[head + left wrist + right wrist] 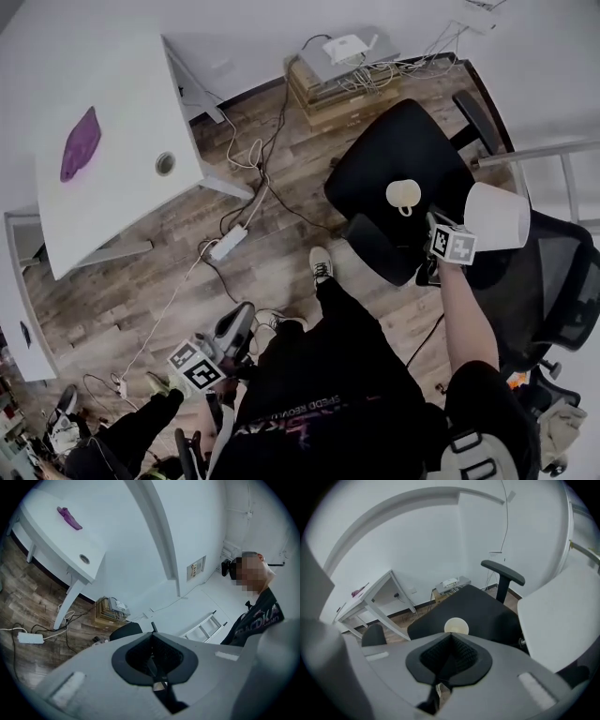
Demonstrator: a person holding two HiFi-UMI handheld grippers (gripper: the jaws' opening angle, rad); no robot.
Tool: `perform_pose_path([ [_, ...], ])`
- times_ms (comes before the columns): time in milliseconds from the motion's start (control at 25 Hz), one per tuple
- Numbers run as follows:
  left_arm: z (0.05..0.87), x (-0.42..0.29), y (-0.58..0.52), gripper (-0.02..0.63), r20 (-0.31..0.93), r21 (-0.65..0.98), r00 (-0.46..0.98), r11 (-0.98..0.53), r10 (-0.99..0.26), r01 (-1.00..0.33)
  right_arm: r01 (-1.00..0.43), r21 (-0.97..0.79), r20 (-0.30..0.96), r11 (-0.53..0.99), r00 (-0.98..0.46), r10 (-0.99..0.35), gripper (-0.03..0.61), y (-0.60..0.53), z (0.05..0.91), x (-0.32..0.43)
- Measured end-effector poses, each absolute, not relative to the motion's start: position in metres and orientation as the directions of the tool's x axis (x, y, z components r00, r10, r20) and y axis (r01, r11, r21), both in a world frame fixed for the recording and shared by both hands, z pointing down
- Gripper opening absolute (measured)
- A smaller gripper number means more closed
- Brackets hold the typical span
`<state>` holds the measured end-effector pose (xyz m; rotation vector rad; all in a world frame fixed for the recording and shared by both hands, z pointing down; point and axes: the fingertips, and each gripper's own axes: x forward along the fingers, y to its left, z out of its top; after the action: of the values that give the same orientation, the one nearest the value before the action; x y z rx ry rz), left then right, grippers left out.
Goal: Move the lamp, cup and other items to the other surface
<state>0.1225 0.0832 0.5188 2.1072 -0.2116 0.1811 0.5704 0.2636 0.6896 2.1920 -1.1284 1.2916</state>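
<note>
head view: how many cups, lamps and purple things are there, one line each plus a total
cup, on the black chair seat: 1
lamp, white shade: 1
purple thing, on the white table: 1
total: 3

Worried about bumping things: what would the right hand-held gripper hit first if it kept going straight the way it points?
Probably the white cup, on the black chair seat just beyond the shut tips of the right hand-held gripper; the lampshade lies off to the right. Depth is uncertain.
</note>
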Motion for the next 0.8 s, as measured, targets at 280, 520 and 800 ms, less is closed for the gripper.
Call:
perform_pose_path([
  [280, 0.5, 0.079, 0.081, -0.005, 0.137, 0.829, 0.985, -0.531, -0.107, -0.173, -0.832, -0.191, 0.739, -0.521, 0.227, -0.634, 0.002, 0.211, 0.594, 0.505],
  [520, 0.485, 0.021, 0.071, -0.005, 0.105, 0.801, 0.981, -0.571, -0.163, -0.18, -0.945, -0.234, 0.633, -0.23, 0.032, -0.773, 0.003, 0.126, 0.526, 0.376],
  [800, 0.463, -0.054, 0.063, -0.004, 0.05, 0.786, 0.957, -0.58, -0.286, -0.214, -0.939, -0.29, 0.584, 0.187, -0.328, -0.743, 0.004, 0.065, 0.493, 0.186],
])
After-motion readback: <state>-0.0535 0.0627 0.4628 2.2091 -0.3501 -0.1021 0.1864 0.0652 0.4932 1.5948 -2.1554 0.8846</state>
